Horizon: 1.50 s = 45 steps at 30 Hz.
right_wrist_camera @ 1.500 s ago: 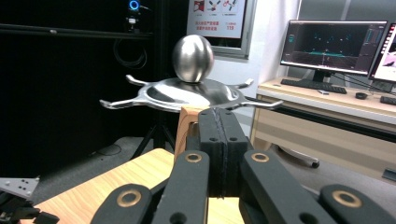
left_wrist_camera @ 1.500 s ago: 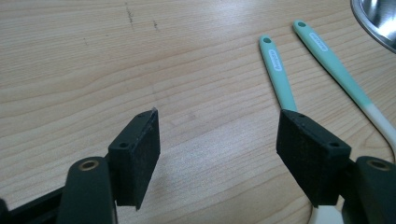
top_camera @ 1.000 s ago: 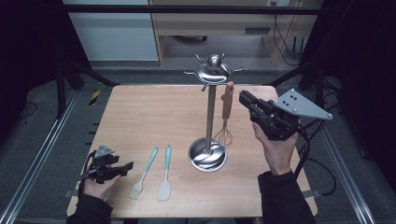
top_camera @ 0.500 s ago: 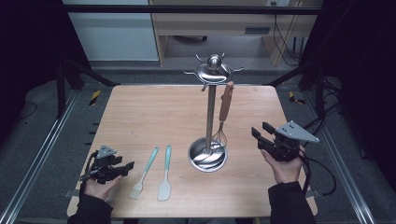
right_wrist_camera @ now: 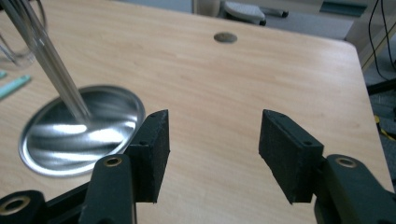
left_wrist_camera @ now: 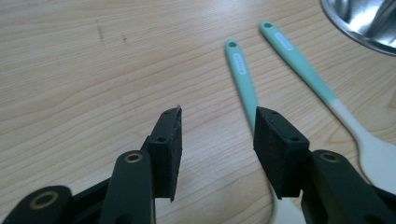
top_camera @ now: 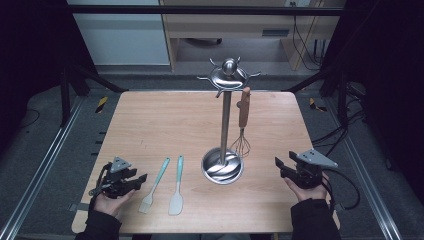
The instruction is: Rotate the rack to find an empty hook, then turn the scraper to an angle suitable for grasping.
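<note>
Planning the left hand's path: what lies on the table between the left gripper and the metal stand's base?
In the high view, the basting brush and spatula lie between the left gripper and the stand base.

A pale wood grain is shown by the table (top_camera: 150, 120). Two utensils are coloured mint-teal at the handle: the brush (top_camera: 154, 185) and the spatula (top_camera: 176, 186) (white labels are borne near the hanging holes). The spatula's blade is cream. At 12 o'clock from them, polished silver is seen on the stand (top_camera: 224, 125), with a brown-handled whisk (top_camera: 243, 120). Black jaws are worn by the left gripper (top_camera: 141, 178) and right gripper (top_camera: 278, 164).
</note>
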### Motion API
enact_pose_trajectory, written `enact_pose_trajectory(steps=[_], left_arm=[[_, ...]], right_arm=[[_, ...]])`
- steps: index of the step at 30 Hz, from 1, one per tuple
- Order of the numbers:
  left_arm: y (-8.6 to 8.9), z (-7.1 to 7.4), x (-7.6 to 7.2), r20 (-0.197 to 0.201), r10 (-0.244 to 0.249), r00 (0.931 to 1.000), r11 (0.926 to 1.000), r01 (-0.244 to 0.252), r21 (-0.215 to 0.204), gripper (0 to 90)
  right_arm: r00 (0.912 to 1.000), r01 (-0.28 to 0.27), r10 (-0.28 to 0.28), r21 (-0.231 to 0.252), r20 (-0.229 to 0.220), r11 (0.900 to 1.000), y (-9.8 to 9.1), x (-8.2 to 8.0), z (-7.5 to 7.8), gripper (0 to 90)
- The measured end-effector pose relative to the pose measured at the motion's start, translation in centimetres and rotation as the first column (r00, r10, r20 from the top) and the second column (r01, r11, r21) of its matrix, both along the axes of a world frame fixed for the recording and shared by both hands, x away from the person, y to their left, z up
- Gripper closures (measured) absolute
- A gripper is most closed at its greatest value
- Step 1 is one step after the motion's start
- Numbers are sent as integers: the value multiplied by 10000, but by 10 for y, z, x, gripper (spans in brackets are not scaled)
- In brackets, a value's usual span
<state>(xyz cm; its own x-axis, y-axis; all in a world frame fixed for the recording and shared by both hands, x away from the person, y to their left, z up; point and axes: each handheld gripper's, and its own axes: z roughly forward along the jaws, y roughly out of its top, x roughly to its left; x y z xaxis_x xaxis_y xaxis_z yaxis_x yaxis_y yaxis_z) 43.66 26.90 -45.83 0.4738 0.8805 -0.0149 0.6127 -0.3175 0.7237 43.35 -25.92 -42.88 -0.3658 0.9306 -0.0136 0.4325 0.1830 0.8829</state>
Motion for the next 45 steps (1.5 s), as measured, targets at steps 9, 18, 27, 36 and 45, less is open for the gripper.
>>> enact_pose_trajectory(steps=[9, 18, 27, 36, 45], left_arm=[[-25, 3, -2, 148, -238, 9996, 9995, 241, -196, 499], [-54, 6, -1, -30, -561, 9984, 9976, 560, -409, 478], [-84, 0, 9, -460, -905, 9948, 9959, 905, -22, 475], [-99, -12, 12, -735, -981, 9925, 9926, 1028, 645, 519], [-101, -19, 12, -1048, -916, 9903, 9922, 997, 745, 608]], right_arm=[[9974, -331, 308, -343, -650, 9989, 1, -5, -20, 445], [9959, -317, 253, -721, -872, 9969, 2, 0, -27, 447], [9962, -260, 203, -657, -849, 9975, 1, 0, -26, 452], [9938, -516, 425, -870, -1027, 9949, 7, 1, -29, 453], [9936, -528, 428, -945, -1049, 9941, 7, 1, -29, 453]])
